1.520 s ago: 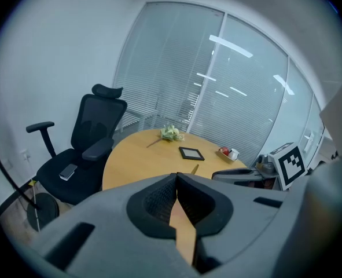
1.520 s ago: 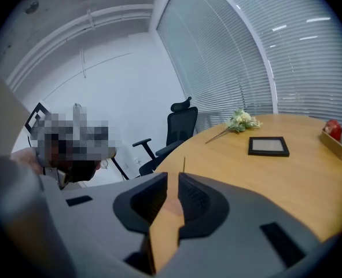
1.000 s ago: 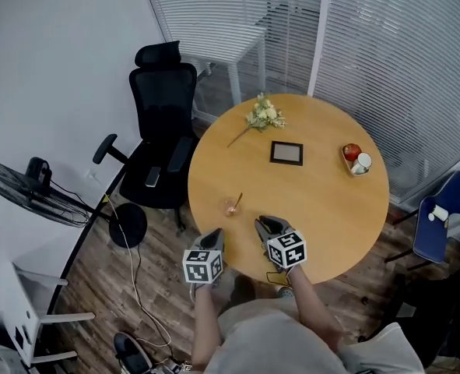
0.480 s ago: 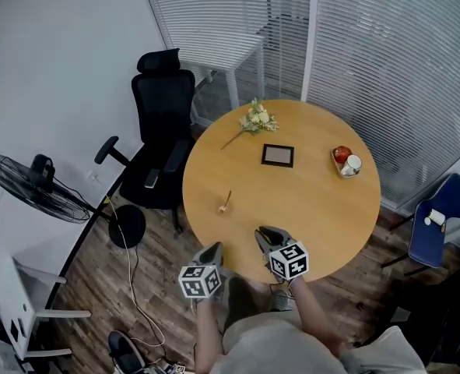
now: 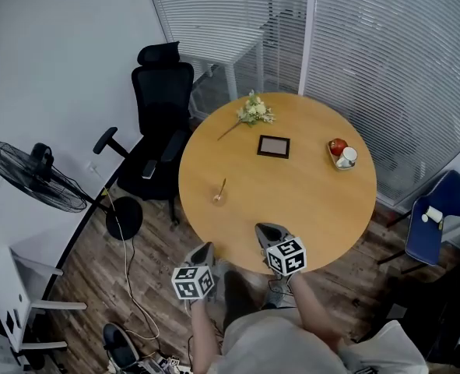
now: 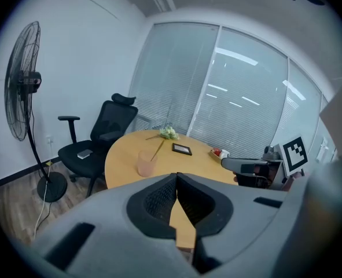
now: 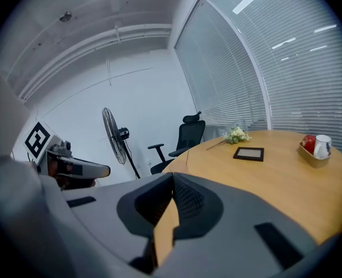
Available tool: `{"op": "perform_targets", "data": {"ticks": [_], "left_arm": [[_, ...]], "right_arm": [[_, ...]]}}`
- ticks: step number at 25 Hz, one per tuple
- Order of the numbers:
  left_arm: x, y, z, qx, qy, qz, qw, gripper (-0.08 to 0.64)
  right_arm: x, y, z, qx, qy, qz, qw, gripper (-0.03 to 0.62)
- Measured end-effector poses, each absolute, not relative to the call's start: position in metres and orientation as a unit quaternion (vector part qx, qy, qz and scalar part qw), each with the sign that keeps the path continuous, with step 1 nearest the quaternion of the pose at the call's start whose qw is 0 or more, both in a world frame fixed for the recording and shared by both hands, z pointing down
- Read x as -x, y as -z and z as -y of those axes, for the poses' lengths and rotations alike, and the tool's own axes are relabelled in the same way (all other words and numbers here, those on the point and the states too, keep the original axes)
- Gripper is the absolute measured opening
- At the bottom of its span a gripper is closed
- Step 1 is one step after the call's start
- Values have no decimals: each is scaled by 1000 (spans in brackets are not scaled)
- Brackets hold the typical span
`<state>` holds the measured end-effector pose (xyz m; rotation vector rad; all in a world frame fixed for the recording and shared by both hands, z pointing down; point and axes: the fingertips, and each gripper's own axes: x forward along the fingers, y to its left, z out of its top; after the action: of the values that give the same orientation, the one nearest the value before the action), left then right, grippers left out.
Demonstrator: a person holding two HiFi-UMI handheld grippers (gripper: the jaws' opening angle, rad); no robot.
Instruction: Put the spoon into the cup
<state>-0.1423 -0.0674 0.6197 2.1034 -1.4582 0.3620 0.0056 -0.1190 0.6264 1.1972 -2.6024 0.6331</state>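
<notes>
A small pinkish see-through cup (image 5: 218, 199) stands on the left part of the round wooden table (image 5: 307, 209), and a wooden spoon (image 5: 222, 186) leans in it with its handle up. The left gripper view shows the same cup (image 6: 146, 163) and spoon (image 6: 157, 150) a good way ahead of the jaws. My left gripper (image 5: 204, 250) hangs just off the table's near edge, shut and empty. My right gripper (image 5: 261, 229) is over the near edge, also shut with nothing in it. Both are well short of the cup.
On the table lie a sprig of flowers (image 5: 253, 111), a dark picture frame (image 5: 273, 146) and a small tray (image 5: 339, 155) with a red fruit and a white mug. A black office chair (image 5: 161, 107) and a fan (image 5: 27, 176) stand to the left, a blue chair (image 5: 432, 216) to the right.
The view and both grippers have drawn back from the table; the left gripper is now past the near edge. The spoon stays in the cup throughout.
</notes>
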Motion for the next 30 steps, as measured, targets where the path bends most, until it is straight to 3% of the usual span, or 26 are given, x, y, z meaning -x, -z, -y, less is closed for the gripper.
{"op": "perform_targets", "data": {"ticks": [30], "left_arm": [[147,-604,70,-777,-130,558,261,8]], "right_arm": [[4,-606,112,-374,-205,899,101,-2]]}}
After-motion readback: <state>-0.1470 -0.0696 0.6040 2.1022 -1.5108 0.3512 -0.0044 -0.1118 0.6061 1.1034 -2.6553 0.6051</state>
